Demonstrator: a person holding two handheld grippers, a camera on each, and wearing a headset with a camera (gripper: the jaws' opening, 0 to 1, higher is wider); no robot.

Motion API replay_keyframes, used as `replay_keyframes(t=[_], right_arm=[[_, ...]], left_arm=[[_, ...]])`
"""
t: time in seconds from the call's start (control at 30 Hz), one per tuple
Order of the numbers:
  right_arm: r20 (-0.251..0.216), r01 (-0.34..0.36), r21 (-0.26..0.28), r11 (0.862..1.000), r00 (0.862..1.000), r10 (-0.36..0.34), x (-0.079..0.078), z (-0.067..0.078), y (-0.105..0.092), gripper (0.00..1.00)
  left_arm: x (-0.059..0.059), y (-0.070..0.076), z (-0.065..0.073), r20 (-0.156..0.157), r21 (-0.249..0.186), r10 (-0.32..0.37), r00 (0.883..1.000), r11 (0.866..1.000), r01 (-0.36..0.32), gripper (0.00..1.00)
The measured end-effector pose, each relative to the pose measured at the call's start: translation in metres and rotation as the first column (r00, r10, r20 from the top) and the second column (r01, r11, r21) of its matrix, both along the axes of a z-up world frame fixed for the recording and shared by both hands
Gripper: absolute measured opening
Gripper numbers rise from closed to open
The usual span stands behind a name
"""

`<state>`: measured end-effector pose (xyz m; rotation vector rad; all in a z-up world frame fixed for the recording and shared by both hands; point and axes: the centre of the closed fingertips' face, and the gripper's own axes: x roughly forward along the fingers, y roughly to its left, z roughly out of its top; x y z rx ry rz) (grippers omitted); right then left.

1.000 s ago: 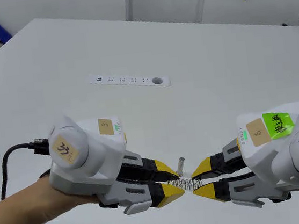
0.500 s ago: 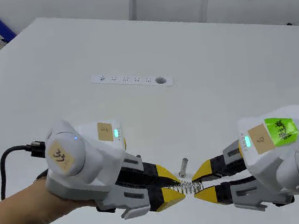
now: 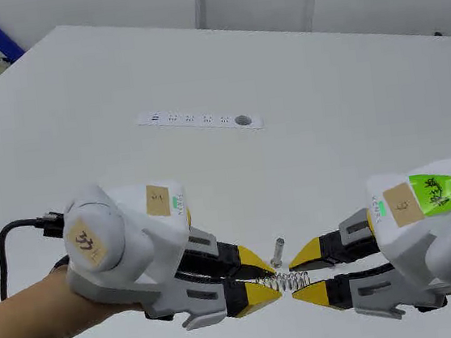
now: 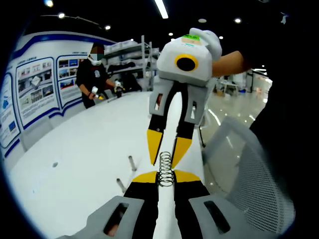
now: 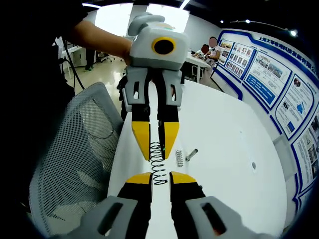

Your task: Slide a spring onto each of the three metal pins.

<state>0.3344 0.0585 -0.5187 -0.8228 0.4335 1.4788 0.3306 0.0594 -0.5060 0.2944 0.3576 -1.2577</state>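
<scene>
left hand-held gripper (image 3: 264, 279) and right hand-held gripper (image 3: 301, 278) tip to tip over the white worktop (image 3: 118, 83), each pinching one end of the spring (image 3: 285, 281), a pin (image 3: 277, 253) at the spring's 12 o'clock, power strip (image 3: 200, 121) farther at 11 o'clock

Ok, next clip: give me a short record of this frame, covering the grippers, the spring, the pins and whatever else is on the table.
spring: in the air, spanning between the two grippers, not yet threaded on anything
left gripper: jaws shut on one end of it
right gripper: jaws shut on the other end
pin: bare, on the table just beyond the spring
second spring: loose on the table
power strip: farther back on the table
</scene>
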Motion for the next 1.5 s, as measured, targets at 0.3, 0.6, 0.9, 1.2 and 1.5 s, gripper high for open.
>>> replay_keyframes(t=[0.3, 0.6, 0.9, 1.2, 1.5], right_arm=[[-0.051, 0.011, 0.002, 1.0, 0.999, -0.011, 0.0, -0.002, -0.003, 0.12], [-0.135, 0.018, 0.139, 0.99, 0.991, 0.001, -0.003, 0.027, 0.007, 0.11], [-0.147, 0.032, 0.185, 0.982, 0.989, -0.004, -0.001, 0.036, 0.013, 0.11], [-0.186, 0.073, 0.268, 0.961, 0.982, -0.023, 0.002, 0.052, 0.024, 0.11], [-0.205, 0.091, 0.302, 0.949, 0.978, -0.029, 0.002, 0.058, 0.032, 0.11]], left_arm=[[0.001, 0.0, 0.001, 0.023, 0.016, -0.025, 0.999, 1.0, 0.024, 0.09], [0.005, 0.002, -0.001, 0.05, 0.054, -0.034, 0.998, 0.998, 0.032, 0.09], [0.01, 0.005, 0.004, 0.062, 0.051, -0.018, 0.998, 0.999, 0.015, 0.09], [0.014, 0.004, 0.01, 0.068, 0.023, 0.002, 0.998, 1.0, -0.004, 0.09], [0.015, -0.003, 0.012, 0.072, 0.019, -0.004, 0.997, 1.0, 0.002, 0.09]])
